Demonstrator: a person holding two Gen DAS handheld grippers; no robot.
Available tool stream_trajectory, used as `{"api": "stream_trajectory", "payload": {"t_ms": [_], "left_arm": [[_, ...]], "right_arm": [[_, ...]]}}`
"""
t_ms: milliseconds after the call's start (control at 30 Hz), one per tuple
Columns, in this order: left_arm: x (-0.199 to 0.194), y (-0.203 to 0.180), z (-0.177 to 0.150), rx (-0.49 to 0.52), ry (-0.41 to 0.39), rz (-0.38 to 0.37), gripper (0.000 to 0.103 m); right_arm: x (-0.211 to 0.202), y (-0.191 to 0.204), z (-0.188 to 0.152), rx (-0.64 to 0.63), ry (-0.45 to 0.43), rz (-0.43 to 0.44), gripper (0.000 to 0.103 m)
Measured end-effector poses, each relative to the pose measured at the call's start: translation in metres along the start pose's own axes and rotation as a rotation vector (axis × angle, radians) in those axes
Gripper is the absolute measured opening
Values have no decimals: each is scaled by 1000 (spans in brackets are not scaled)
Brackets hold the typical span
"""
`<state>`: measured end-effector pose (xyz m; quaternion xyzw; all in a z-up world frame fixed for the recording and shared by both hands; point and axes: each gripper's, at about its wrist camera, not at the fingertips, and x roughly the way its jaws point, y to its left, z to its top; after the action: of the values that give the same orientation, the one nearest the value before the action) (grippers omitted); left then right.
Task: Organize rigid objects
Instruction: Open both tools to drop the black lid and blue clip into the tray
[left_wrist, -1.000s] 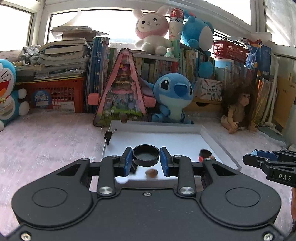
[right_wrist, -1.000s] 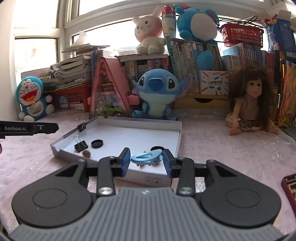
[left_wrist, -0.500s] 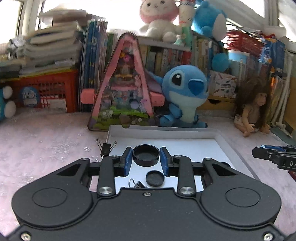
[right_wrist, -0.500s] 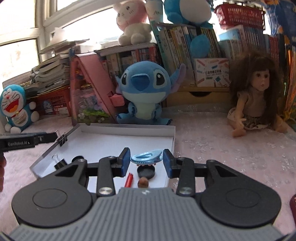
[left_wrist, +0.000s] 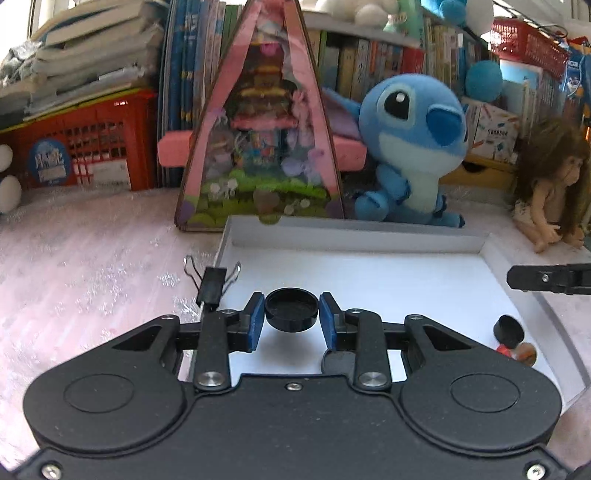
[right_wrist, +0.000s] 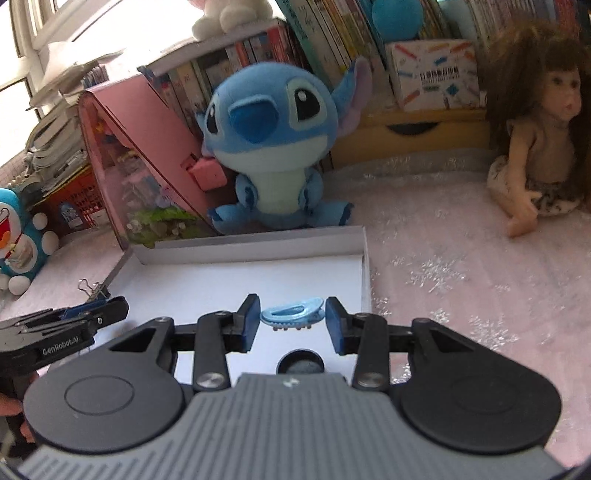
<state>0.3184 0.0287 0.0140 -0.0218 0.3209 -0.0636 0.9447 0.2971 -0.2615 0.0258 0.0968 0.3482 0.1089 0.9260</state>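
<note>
A shallow white box tray (left_wrist: 354, 236) (right_wrist: 258, 242) lies on the pink cloth. My left gripper (left_wrist: 291, 319) is shut on a black round cap (left_wrist: 291, 308), held over the tray's near left part. My right gripper (right_wrist: 293, 322) is shut on a light blue hair clip (right_wrist: 293, 317) above the tray's right side. In the tray lie another black cap (left_wrist: 509, 330) (right_wrist: 300, 363) and small red and brown pieces (left_wrist: 517, 352). A black binder clip (left_wrist: 212, 282) (right_wrist: 94, 290) grips the tray's left rim. Each gripper's tip shows in the other's view, at the right (left_wrist: 546, 277) and the left (right_wrist: 74, 321).
Behind the tray stand a pink triangular toy house (left_wrist: 258, 122), a blue plush (left_wrist: 410, 147) and a doll (right_wrist: 535, 140) to the right. Books, a red crate (left_wrist: 85, 147) and a yellow drawer box (right_wrist: 410, 134) line the back. A blue cat figure (right_wrist: 18, 236) sits far left.
Both grippers have moved forward over the tray with their loads, and the toys behind loom larger. The loose cap, red piece and brown piece have slid towards the near edges of both views.
</note>
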Motion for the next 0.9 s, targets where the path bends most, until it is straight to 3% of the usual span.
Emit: {"api": "stream_trajectory", "payload": {"t_ms": [367, 900], "left_arm": [[11, -1, -8, 14, 27, 16, 30], [12, -6, -11, 60, 16, 34, 30]], "right_arm": [[21, 4, -11, -56, 12, -71, 45], [29, 12, -15, -113, 26, -89, 44]]}}
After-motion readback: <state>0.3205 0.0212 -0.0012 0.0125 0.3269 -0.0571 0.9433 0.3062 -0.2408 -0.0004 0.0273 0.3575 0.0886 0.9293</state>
